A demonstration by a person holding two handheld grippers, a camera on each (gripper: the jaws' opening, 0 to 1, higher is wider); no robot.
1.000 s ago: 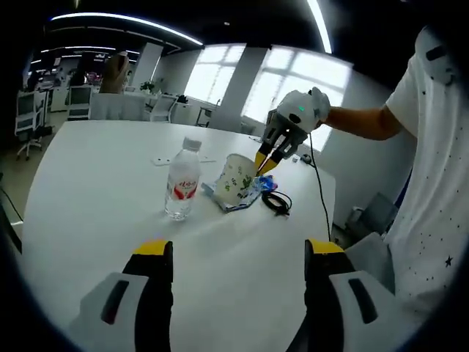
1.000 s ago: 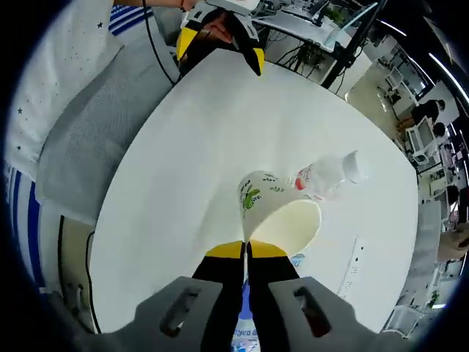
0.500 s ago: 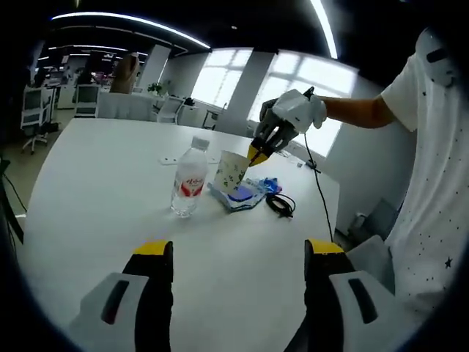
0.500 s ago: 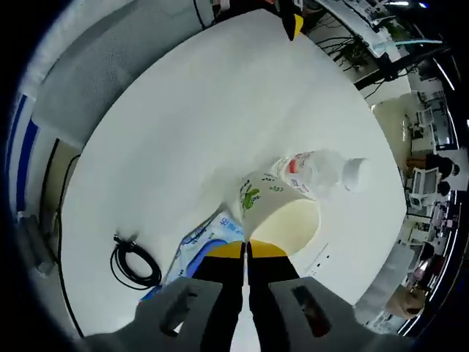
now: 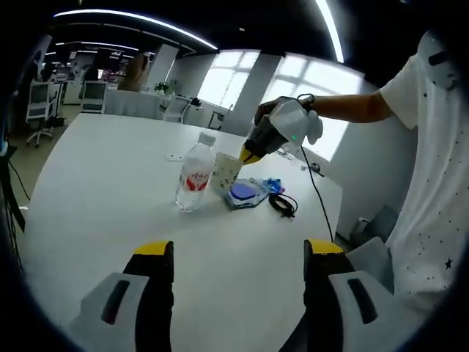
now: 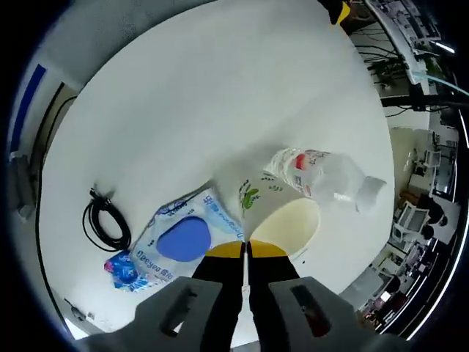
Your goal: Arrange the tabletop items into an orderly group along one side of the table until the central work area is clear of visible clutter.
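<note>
A paper cup (image 6: 282, 213) with green leaf print hangs from my right gripper (image 6: 245, 251), which is shut on its rim. In the left gripper view the cup (image 5: 224, 171) is just above the table, between a clear water bottle (image 5: 196, 174) with a red label and a blue-and-white wipes pack (image 5: 246, 193). The right gripper (image 5: 247, 155) comes down onto the cup from the right. The bottle (image 6: 322, 174) stands right beside the cup. My left gripper (image 5: 234, 253) is open over bare table, well short of these things. A coiled black cable (image 5: 281, 205) lies beyond the pack.
The round white table (image 5: 102, 198) has wide free surface in front and to the left. A white power strip (image 5: 174, 156) lies farther back. A small blue wrapper (image 6: 121, 268) sits by the wipes pack (image 6: 179, 238) and the cable (image 6: 104, 220). A person in a white shirt (image 5: 432, 169) stands at the right.
My right gripper has carried the cup off the wipes pack, leftward toward the bottle and lower. The pack's blue lid is now uncovered. The left gripper stays open and in place.
</note>
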